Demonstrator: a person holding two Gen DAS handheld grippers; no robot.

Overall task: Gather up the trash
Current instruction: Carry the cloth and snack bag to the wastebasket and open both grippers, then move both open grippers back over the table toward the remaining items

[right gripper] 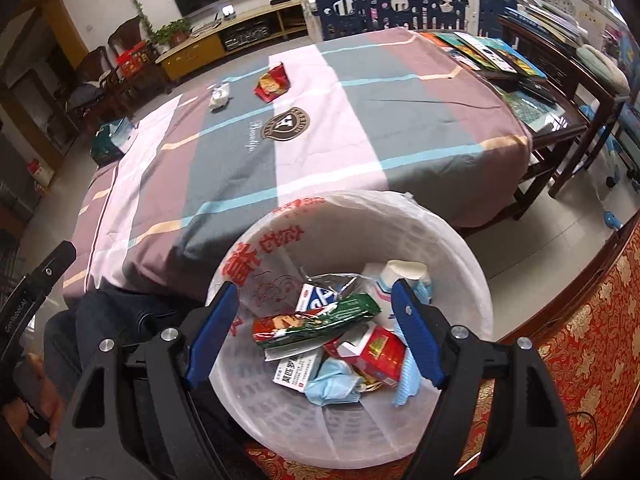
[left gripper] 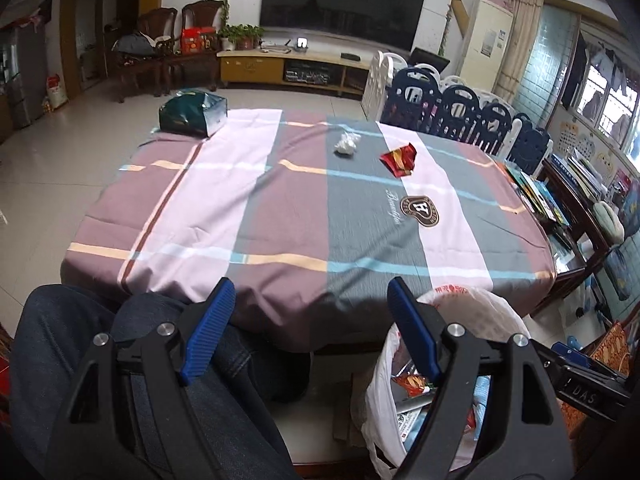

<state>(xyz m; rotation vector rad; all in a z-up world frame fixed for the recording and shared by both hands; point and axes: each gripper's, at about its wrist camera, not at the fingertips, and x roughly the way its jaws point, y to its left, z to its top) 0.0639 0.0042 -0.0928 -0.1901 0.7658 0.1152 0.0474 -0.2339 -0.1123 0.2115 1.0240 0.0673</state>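
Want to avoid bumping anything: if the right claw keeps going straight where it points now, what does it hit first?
Most likely the green snack wrapper atop the trash in the bin; the open right claw points into it, though depth is unclear.

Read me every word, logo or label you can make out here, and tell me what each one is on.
"Beautyn" or similar, in script: striped tablecloth, last letters unclear.
"H": brown shield crest on the cloth.
"DAS": black gripper body at the right edge.
"GenRobot.AI": black gripper arm at the left edge.
Red Chinese print on the white bin liner and box labels: unreadable.
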